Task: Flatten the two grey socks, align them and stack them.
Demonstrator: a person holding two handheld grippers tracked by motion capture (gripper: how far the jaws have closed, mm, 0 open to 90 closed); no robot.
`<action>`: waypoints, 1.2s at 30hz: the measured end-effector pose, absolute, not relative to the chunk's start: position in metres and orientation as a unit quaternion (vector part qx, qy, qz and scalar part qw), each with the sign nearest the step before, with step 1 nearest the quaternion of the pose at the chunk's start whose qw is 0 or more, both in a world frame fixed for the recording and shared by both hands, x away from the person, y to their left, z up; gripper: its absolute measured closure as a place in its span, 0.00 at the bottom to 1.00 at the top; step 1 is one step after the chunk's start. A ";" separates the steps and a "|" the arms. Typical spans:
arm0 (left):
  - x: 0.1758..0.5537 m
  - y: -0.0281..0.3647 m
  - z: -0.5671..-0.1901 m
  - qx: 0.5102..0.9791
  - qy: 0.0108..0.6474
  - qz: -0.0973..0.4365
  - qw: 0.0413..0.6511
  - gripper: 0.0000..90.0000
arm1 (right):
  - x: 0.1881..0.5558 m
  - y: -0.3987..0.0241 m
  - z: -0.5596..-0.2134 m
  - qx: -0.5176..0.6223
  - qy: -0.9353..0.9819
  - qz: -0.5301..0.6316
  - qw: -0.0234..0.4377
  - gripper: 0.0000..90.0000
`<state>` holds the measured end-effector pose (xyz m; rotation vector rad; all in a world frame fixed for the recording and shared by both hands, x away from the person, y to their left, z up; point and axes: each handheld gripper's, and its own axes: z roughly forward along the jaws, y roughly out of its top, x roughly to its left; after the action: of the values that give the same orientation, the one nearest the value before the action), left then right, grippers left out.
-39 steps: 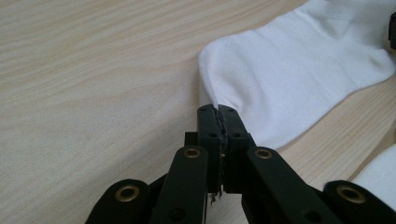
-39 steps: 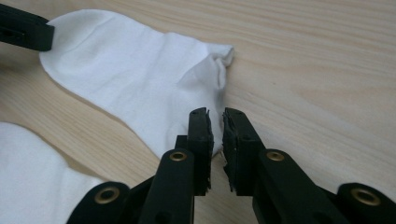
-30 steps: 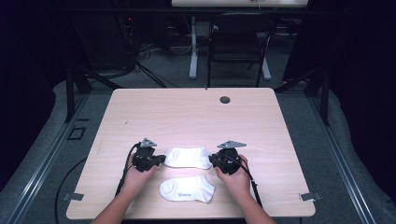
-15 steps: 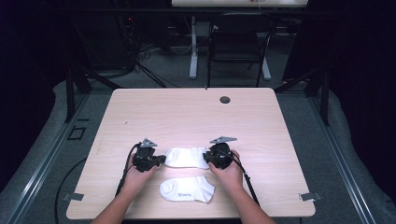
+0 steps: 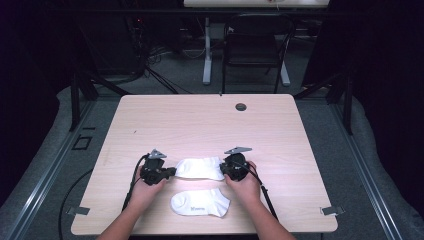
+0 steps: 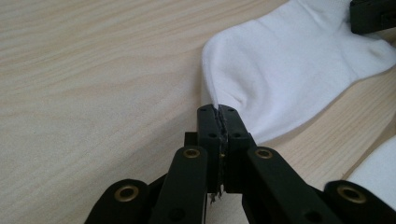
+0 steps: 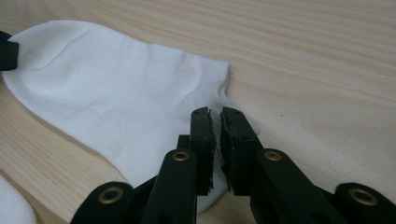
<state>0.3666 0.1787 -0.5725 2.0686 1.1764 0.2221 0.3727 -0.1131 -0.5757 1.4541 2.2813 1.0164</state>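
In the high view, a white sock (image 5: pixel 200 168) lies flat on the bench (image 5: pixel 210 125), in the near half, with its long axis running left to right. The left gripper (image 5: pixel 170 172) meets its left end and the right gripper (image 5: pixel 226 167) meets its right end, so each hand is at its own end and the sock stretches between the two. A second sock (image 5: pixel 200 202) lies nearer to the person, just beside the first one and parallel to it, and no jaws touch it. A small dark grommet (image 5: pixel 241 106) sits at the far edge of the bench, well apart from the work.

In the left gripper view, the sock (image 6: pixel 289 70) lies ahead and to the right of the jaws. The left gripper (image 6: pixel 218 112) has its jaws pressed together, with almost no gap, and the edge of the white cloth is pinched between the tips. The other gripper (image 6: pixel 373 14) shows at the far end of the sock.

In the right gripper view, the sock (image 7: pixel 107 98) spreads ahead and to the left. The right gripper (image 7: pixel 218 116) has just been closing; its jaws stand nearly together with a thin slit, and the sock's corner sits in that slit. I judge that the cloth is gripped here too, but less tightly. The coming move, lifting or folding, probably depends on both ends rising together along this left-to-right axis.
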 end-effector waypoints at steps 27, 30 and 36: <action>0.388 0.171 -0.566 0.795 0.473 0.090 0.369 0.77 | 0.385 -0.123 -0.569 0.514 0.766 0.366 0.122 0.68; 0.390 0.169 -0.567 0.797 0.473 0.089 0.366 0.79 | 0.387 -0.123 -0.571 0.514 0.769 0.362 0.115 0.70; 0.392 0.168 -0.570 0.799 0.473 0.088 0.362 0.85 | 0.388 -0.122 -0.573 0.513 0.774 0.358 0.096 0.78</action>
<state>0.3919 0.1675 -0.5696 2.0561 1.2168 0.2254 0.3883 -0.1224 -0.5728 1.5197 2.2936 1.0595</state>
